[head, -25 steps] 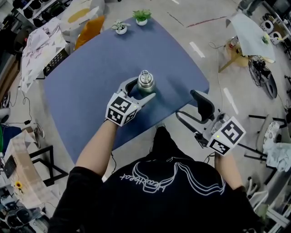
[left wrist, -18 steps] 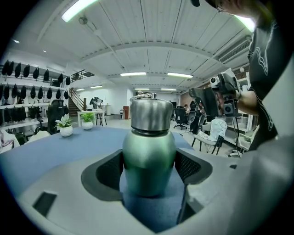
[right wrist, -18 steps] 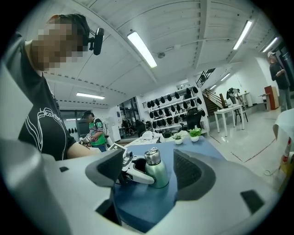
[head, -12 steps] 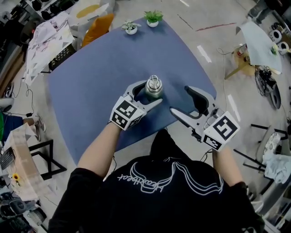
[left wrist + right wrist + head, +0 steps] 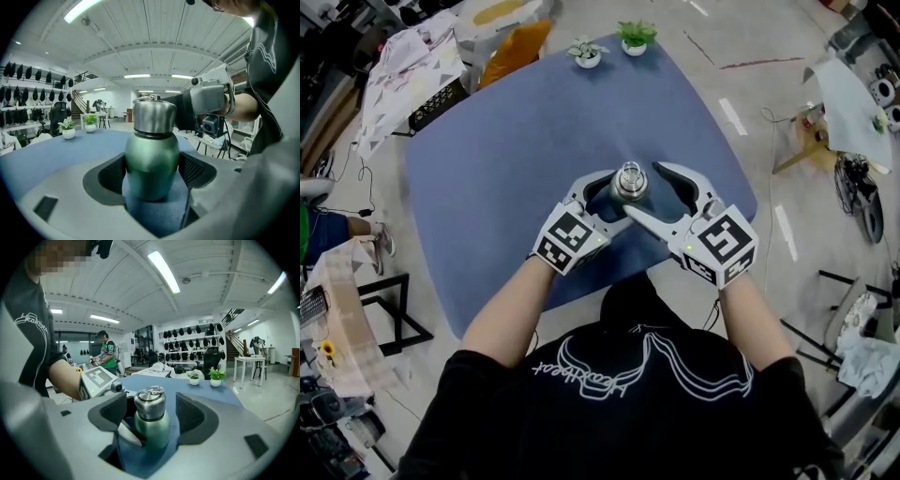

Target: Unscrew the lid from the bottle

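Your right gripper [image 5: 647, 192] has swung in from off the worktop's [image 5: 487, 169] near edge and now brackets the green steel bottle [image 5: 151, 164], while your left gripper [image 5: 609, 199] has stayed put. The left jaws pinch the bottle's green body, a pad against each side, and hold it upright on the blue worktop. The right jaws stand spread, though they have just been closing a little. The steel lid [image 5: 150, 409] sits between them, nearer the left-hand pad, and neither pad touches it yet. The lid is still screwed on, so the turning has not begun.

Watch your height as you close. The right pads look level with the lid's lower edge and the bottle's shoulder, so a low bite could clamp the body as well, and nothing would then unscrew. The pale tip of your left jaw [image 5: 125, 433] lies inside the right jaws' gap, just below the lid, and closing or rolling could knock the two grippers together. Because the lid sits off-centre, one pad would land first and could shove the bottle sideways. If your left hold is slack, the smooth body may spin with the lid.
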